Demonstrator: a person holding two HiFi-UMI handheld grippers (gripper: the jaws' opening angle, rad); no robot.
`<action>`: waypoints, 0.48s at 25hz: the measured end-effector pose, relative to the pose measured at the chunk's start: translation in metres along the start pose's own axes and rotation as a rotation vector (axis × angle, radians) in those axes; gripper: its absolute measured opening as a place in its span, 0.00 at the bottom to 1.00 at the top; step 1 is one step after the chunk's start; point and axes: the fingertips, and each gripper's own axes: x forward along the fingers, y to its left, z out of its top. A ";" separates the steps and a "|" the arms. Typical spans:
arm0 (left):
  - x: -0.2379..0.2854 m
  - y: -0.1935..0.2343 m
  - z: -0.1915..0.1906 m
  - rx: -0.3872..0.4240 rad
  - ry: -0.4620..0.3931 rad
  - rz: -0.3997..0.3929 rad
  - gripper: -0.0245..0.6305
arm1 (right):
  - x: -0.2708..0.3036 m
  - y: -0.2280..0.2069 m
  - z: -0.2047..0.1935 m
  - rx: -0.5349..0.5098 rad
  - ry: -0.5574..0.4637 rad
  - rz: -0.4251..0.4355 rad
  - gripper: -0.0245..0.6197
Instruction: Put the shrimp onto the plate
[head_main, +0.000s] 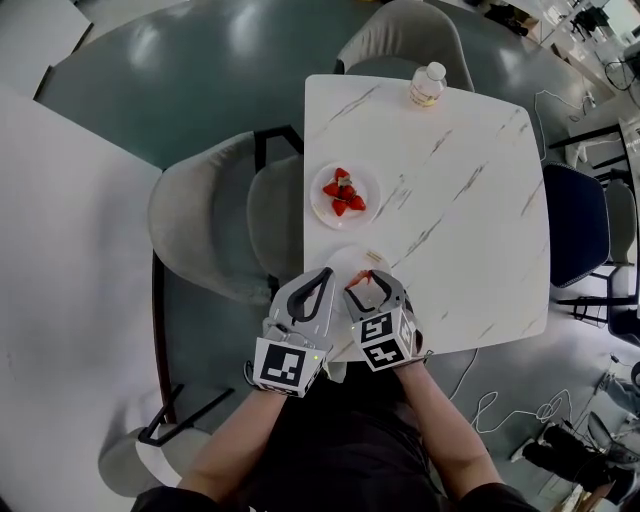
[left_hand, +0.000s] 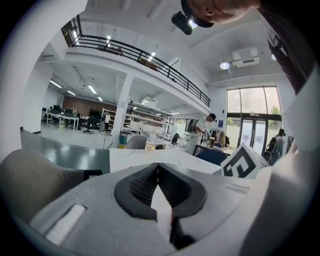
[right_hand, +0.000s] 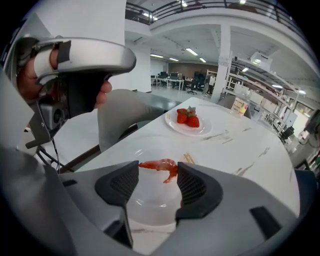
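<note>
A pink-red shrimp (right_hand: 159, 165) spans the gap between the fingertips of my right gripper (right_hand: 158, 170), which is shut on it by its two ends. It hangs just above an empty white plate (right_hand: 150, 202) at the table's near left corner. The head view shows the same shrimp (head_main: 360, 277) as a small red spot at the right gripper (head_main: 366, 283), over the plate (head_main: 345, 257). My left gripper (head_main: 322, 276) sits close beside it on the left, jaws together and holding nothing. The left gripper view looks up across the room past its shut jaws (left_hand: 158, 167).
A second plate (head_main: 322, 208) with several strawberries (head_main: 344, 192) stands further along the table's left side. A small bottle (head_main: 428, 84) stands at the far edge. Grey chairs (head_main: 215, 215) press against the table's left side, and another stands at the far end (head_main: 405, 35).
</note>
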 end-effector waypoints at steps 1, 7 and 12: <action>-0.001 0.001 0.000 0.005 -0.001 0.002 0.05 | 0.002 0.001 -0.002 -0.008 0.020 0.002 0.42; -0.003 0.006 0.003 0.001 0.005 0.019 0.05 | 0.010 0.003 -0.010 -0.041 0.100 0.027 0.42; -0.004 0.005 0.005 0.027 0.008 0.016 0.05 | 0.012 0.005 -0.010 -0.040 0.107 0.051 0.42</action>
